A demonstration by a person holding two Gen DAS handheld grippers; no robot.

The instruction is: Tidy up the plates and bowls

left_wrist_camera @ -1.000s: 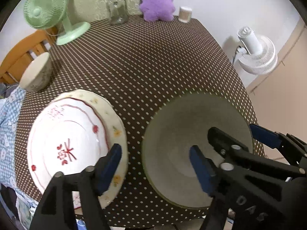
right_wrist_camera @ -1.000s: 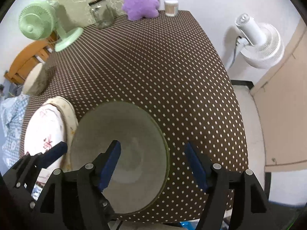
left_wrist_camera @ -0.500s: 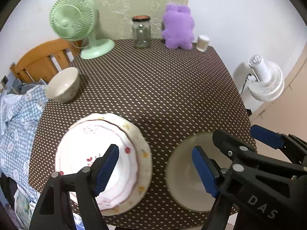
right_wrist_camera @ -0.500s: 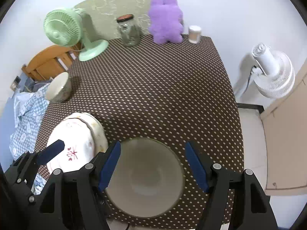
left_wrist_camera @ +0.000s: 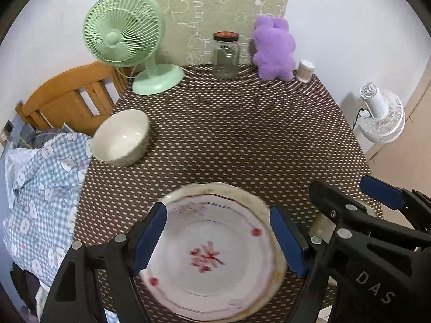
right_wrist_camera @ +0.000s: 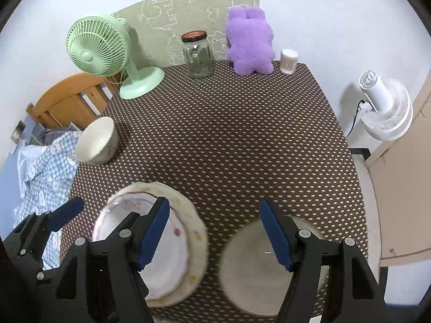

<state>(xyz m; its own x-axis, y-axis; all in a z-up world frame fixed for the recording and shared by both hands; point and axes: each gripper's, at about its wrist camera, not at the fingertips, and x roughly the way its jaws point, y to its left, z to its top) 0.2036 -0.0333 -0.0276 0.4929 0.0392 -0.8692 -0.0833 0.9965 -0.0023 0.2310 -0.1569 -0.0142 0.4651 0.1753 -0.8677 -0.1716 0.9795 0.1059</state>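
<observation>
Both grippers hang with jaws apart and nothing between them, the left gripper (left_wrist_camera: pixel 218 238) over the floral plate (left_wrist_camera: pixel 212 258) at lower centre of the left wrist view, the right gripper (right_wrist_camera: pixel 214 235) between that plate and the wide bowl (right_wrist_camera: pixel 256 271) at lower right of the right wrist view. Plate, wide bowl and the small bowl (left_wrist_camera: pixel 121 137) at middle left all sit near table (left_wrist_camera: pixel 242 134) edges, so a glancing or one-sided pinch could likely tip 1 off. Compared with 1 second ago, both cameras sit higher and farther back, and the wide bowl fills far less of each frame.

Beside the plate (right_wrist_camera: pixel 188 245), the bowl (right_wrist_camera: pixel 250 266) is blurred, its near rim cut off behind the right gripper (right_wrist_camera: pixel 214 238).
</observation>
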